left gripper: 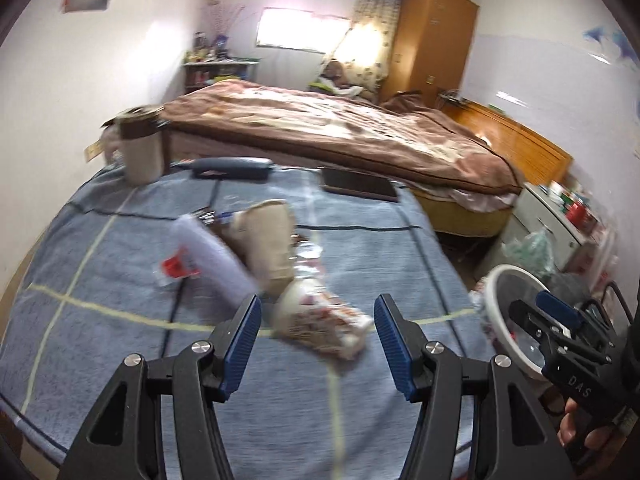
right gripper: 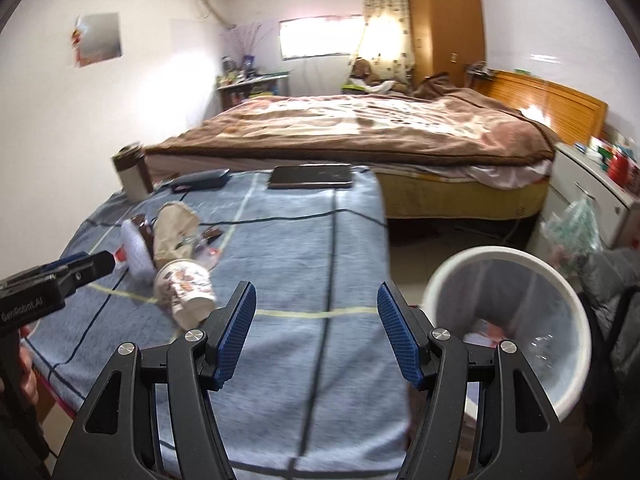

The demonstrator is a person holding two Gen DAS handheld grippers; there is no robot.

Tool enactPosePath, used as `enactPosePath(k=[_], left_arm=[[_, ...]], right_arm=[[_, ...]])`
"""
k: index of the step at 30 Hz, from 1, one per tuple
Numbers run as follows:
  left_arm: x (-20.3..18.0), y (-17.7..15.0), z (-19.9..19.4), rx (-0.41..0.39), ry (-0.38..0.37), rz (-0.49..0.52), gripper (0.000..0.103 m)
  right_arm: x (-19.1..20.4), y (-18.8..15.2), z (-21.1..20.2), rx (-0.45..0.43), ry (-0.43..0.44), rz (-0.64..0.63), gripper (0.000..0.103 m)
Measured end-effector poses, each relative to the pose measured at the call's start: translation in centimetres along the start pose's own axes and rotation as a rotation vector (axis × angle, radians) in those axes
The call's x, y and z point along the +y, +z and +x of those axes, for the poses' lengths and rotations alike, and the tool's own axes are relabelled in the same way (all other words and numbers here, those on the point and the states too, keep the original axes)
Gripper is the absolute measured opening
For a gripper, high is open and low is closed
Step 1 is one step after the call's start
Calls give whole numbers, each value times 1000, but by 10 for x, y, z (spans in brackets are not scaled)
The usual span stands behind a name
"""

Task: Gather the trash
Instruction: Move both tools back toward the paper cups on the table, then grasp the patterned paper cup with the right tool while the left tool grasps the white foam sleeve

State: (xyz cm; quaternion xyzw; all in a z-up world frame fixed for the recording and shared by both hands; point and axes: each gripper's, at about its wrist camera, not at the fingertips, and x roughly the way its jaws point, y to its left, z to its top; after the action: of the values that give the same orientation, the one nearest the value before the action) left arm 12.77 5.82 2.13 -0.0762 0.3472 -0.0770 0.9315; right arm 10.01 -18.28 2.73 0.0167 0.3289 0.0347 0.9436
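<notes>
A pile of trash lies on the blue checked tablecloth (left gripper: 120, 320). It holds a patterned paper cup (left gripper: 320, 320) (right gripper: 186, 284) on its side, a crumpled beige paper cup (left gripper: 268, 240) (right gripper: 172, 228), a pale roll (left gripper: 212, 256) and a red-and-white wrapper (left gripper: 176, 268). My left gripper (left gripper: 318, 340) (right gripper: 100, 264) hovers open just short of the patterned cup, touching nothing. Over the cloth's bare right half my right gripper (right gripper: 318, 332) (left gripper: 532, 312) is open and empty. A white trash bin (right gripper: 508, 320) (left gripper: 500, 280) stands on the floor to the table's right, with some litter inside.
A thermos (left gripper: 140, 148) (right gripper: 132, 172), a dark case (left gripper: 232, 168) and a dark flat tablet (right gripper: 312, 176) sit at the table's far edge. Beyond lies a bed with a brown blanket (right gripper: 360, 128). A white cabinet (right gripper: 580, 196) and a plastic bag (right gripper: 572, 228) stand right of the bin.
</notes>
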Motion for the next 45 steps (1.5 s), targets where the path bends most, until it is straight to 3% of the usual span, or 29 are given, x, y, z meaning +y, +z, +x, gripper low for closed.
enactPosePath(k=[12, 18, 35, 40, 45], left_arm=[[63, -2, 6, 22, 71, -82, 61], [79, -1, 16, 35, 82, -94, 61], [75, 17, 68, 116, 45, -115, 61], [69, 20, 79, 122, 52, -123, 61], [70, 26, 86, 115, 75, -150, 61]], right_arm=[[57, -1, 38, 92, 195, -100, 65], [77, 0, 64, 148, 244, -132, 65], [105, -8, 109, 292, 250, -209, 65], [98, -8, 107, 289, 252, -178, 64], [97, -9, 106, 282, 267, -171, 56]])
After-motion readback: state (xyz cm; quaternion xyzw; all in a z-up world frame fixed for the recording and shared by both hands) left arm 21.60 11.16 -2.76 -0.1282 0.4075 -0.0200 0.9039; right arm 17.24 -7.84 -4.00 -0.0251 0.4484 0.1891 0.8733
